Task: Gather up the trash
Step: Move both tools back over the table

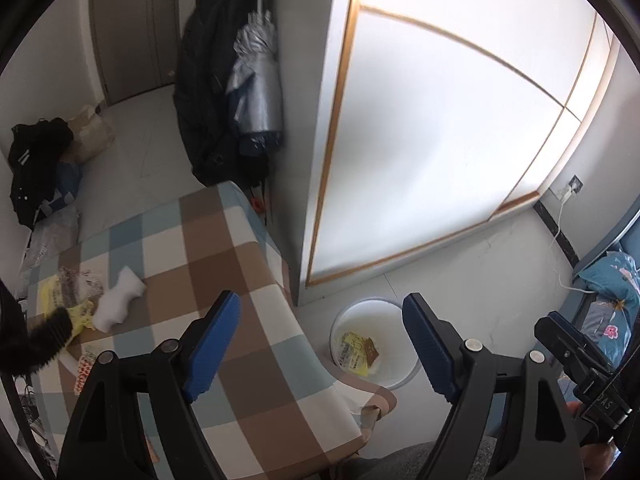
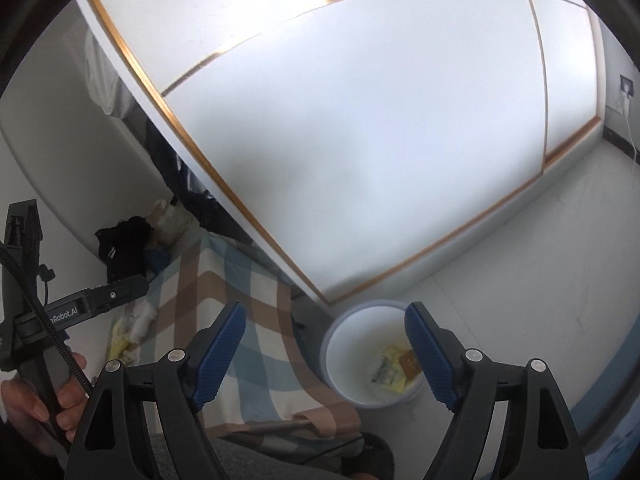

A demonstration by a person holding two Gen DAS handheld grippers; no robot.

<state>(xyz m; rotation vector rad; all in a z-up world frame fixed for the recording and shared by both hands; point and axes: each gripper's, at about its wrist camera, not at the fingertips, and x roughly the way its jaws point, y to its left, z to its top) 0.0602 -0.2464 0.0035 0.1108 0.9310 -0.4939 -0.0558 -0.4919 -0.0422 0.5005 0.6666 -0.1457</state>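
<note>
Ribbed blue tongs gape above round white bucket.

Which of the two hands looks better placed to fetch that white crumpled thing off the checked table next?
Probably the left. The left hand-held gripper is open over the checked table, facing the white crumpled tissue. The right hand-held gripper, also open and empty, hangs near the white bin.

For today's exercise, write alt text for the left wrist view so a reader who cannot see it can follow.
The open left gripper hangs empty over the edge of a checked-cloth table, with a white bin on the floor below that already holds yellow wrappers. On the table's far left lie a crumpled white tissue and a yellow wrapper.
</note>
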